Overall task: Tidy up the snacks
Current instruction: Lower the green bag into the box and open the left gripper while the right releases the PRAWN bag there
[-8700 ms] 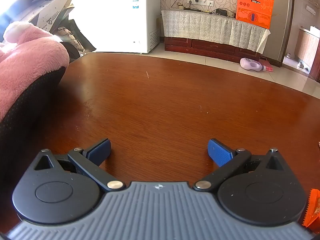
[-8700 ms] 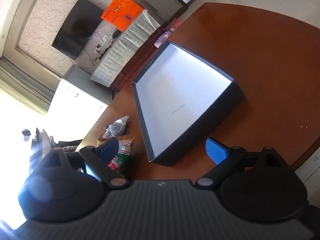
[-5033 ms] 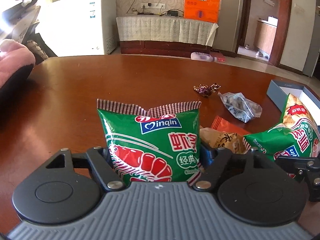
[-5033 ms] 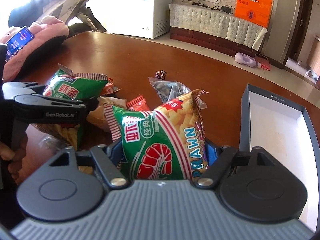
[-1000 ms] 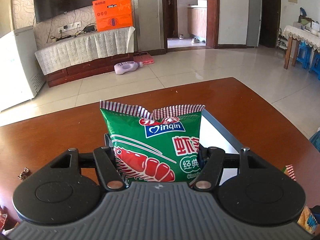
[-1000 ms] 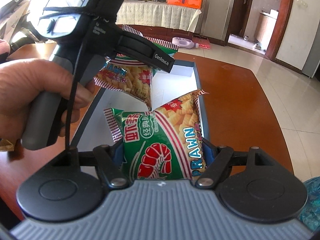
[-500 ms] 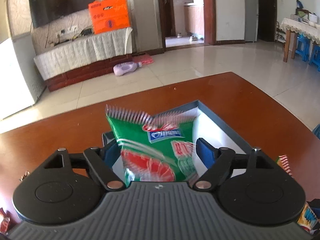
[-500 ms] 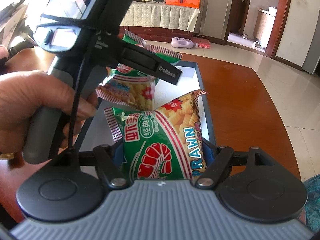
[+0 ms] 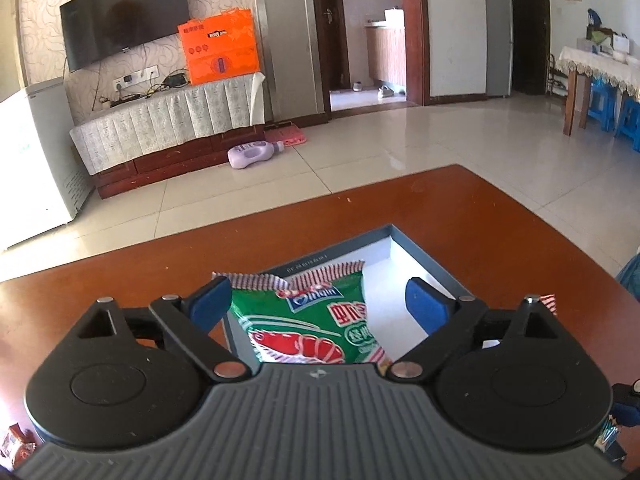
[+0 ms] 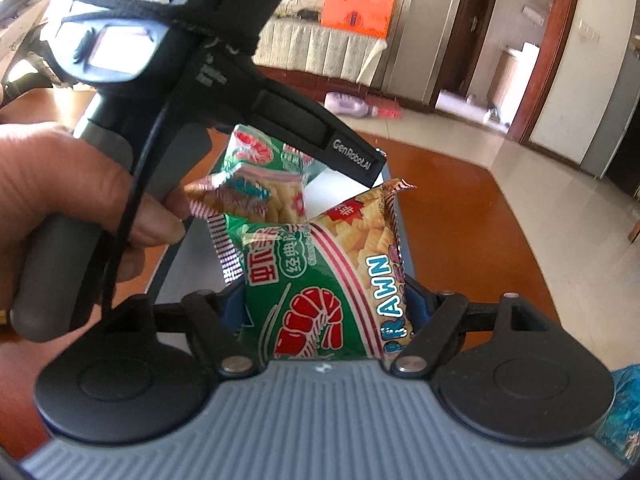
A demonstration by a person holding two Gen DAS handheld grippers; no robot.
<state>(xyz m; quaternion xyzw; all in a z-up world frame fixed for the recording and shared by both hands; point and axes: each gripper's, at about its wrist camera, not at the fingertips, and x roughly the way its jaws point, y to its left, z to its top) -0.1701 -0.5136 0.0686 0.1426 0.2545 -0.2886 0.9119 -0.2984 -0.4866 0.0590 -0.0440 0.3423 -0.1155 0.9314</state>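
A green prawn cracker bag [image 9: 308,320] lies in the white-lined grey box [image 9: 432,264] on the brown table. My left gripper [image 9: 320,306] is open just above it, its blue pads apart on either side of the bag. In the right wrist view the same bag [image 10: 256,172] sits under the left gripper's black body [image 10: 280,116]. My right gripper [image 10: 324,304] is shut on a second green prawn cracker bag [image 10: 328,280], held upright over the box's near end.
A person's hand [image 10: 80,184] grips the left handle. Loose snack packets lie at the table's left [image 9: 18,444] and right edges [image 9: 608,436]. A blue bag [image 10: 624,412] sits at the right. The table edge [image 9: 520,208] lies just beyond the box.
My left gripper has opened and let go of its prawn cracker bag, which dropped into the box. My right gripper still holds its bag and has moved closer over the box.
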